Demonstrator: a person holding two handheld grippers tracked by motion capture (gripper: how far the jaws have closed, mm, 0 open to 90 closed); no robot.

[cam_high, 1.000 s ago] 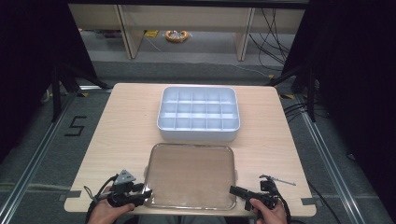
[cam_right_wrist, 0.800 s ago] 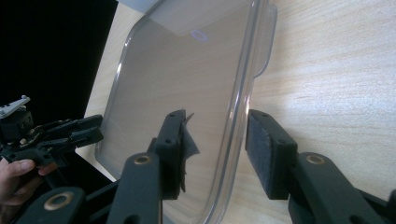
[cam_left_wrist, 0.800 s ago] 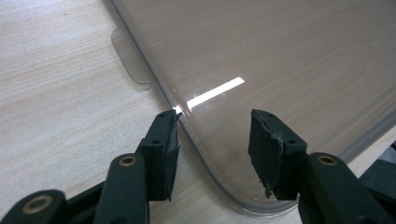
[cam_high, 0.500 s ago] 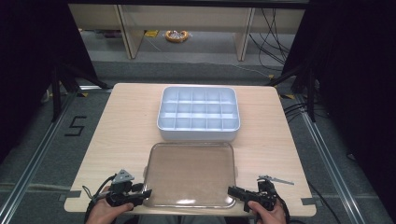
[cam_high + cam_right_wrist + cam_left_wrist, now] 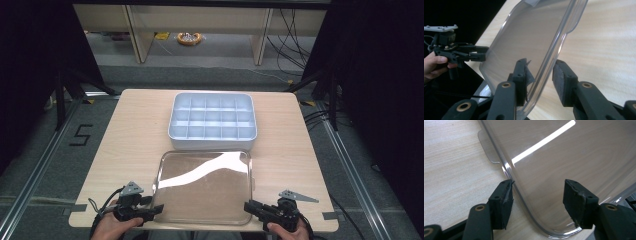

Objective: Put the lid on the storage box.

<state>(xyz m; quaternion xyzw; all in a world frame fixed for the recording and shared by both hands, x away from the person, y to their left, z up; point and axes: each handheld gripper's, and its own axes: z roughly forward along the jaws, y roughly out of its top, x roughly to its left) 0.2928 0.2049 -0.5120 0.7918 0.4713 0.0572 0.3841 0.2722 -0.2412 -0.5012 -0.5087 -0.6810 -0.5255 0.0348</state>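
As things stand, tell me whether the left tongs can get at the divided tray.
Probably not without a long move. The left tongs sit at the table's near edge, jaws open astride the clear lid's corner. The divided tray lies beyond that lid, which covers the ground between them; nothing else blocks it.

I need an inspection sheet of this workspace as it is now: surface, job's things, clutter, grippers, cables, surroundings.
Surface: wooden table, bare where visible.
Job's things: clear lid at the near edge; white divided tray behind it, compartments look empty.
Clutter: nothing seen.
Grippers: left gripper open astride the lid's corner; right gripper open, the lid's rim between its fingers.
Cables: black cables on the floor behind.
Surroundings: floor mark "5"; shelf legs, dark curtains.
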